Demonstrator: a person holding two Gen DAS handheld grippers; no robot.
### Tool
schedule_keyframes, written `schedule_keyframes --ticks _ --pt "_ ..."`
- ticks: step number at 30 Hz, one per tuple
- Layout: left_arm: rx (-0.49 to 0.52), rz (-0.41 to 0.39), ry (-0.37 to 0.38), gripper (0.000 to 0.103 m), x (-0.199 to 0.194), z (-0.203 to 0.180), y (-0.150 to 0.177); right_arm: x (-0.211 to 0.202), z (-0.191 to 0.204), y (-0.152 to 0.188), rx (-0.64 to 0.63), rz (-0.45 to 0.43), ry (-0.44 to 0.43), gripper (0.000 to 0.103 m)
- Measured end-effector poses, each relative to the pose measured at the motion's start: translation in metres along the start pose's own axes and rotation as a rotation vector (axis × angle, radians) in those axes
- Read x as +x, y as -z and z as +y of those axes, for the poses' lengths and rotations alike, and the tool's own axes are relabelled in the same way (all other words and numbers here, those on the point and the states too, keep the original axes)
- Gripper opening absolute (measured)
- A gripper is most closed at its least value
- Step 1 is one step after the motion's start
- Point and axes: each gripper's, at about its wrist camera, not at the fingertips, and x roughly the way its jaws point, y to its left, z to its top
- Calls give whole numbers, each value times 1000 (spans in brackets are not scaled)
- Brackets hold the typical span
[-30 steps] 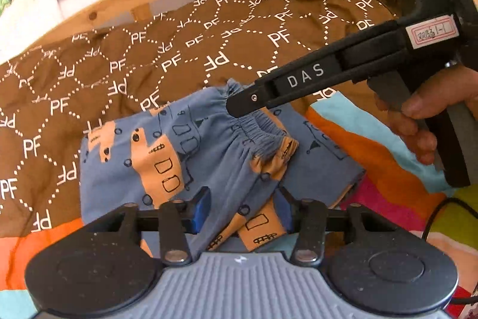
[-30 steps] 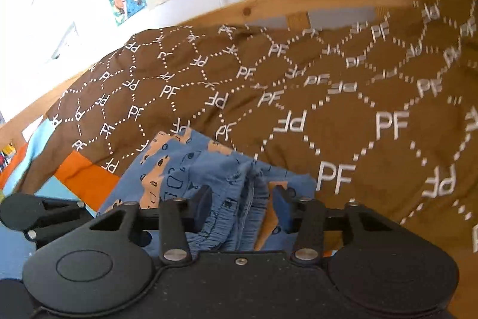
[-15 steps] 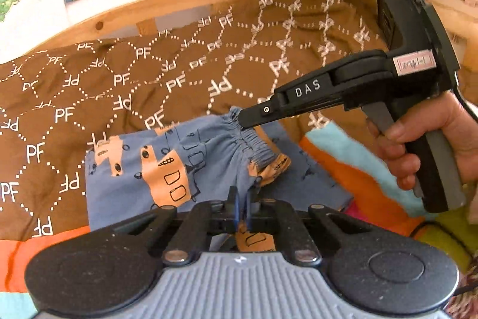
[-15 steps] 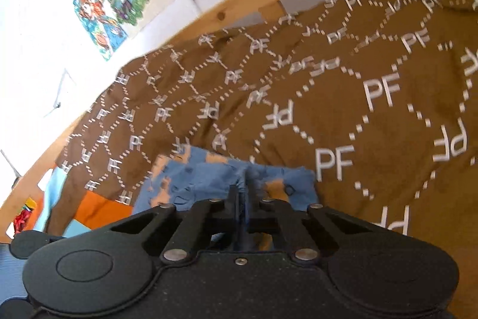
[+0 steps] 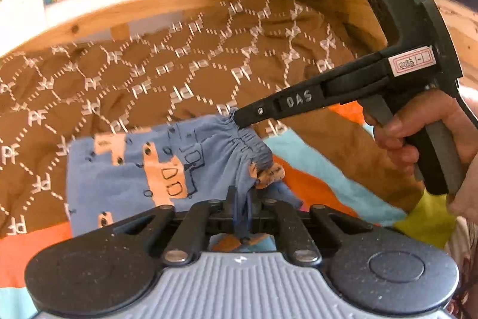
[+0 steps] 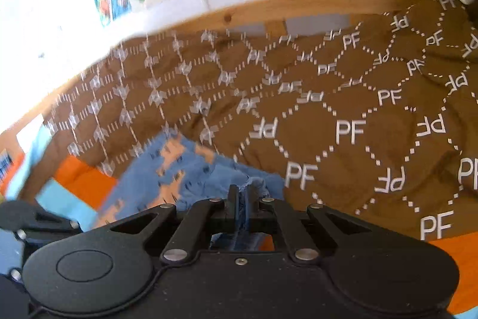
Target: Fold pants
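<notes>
Where the left gripper [image 5: 242, 201] shows at the bottom of its own view, its fingers [image 5: 231, 196] stand narrow with a bunched fold of the pants [image 5: 125, 169] pinched between them; the jaws have just been easing slightly apart, yet the cloth is clamped. Blue fabric with orange vehicle shapes spreads to the left of those fingers, flat on the brown blanket [image 5: 179, 71] printed with white PF letters. Just ahead of the fingers and a little right, the gathered waistband [image 5: 254, 145] rises in a ridge toward the tip of the right gripper [image 5: 239, 120], which enters from the right, its tip closed on the far end of that waistband. Farther right a hand [image 5: 397, 136] wraps the grey handle of that tool. Beyond the fingers, a wooden rail [image 5: 104, 20] edges the blanket, with posters on the white wall above. Below the blanket, right of the fingers, lies a sheet [image 5: 322, 187] in orange, pale blue and yellow patches. From the right wrist view, much of the left side is blurred. Its own fingers [image 6: 233, 198] are pressed nearly together on a thin edge of blue cloth, the pants [image 6: 185, 169] lying left of and just ahead of them. Right of the fingers the brown blanket [image 6: 358, 109] fills the frame, with orange sheet at the lower right.
</notes>
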Motion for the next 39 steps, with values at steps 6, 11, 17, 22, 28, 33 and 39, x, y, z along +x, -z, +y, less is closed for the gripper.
schedule_keyframes --ticks 6,11,17,22,28,33,39 --pt "-90 31 121 72 -1 16 13 19 2 17 -119 90 75 48" --pt "-133 -26 13 91 -25 35 11 6 -4 8 -87 7 70 88" --pt "-328 -21 -350 103 -19 67 21 11 11 11 -166 50 63 100" --pt "-361 98 -433 102 -6 73 39 18 28 22 -318 138 85 102" --pt "-395 128 -431 102 -10 78 55 15 36 32 -412 204 111 102" --pt "-435 154 -399 103 -16 86 56 -3 41 22 -422 154 165 102" --pt "-406 86 -426 103 -30 92 42 -6 36 16 -288 31 214 102"
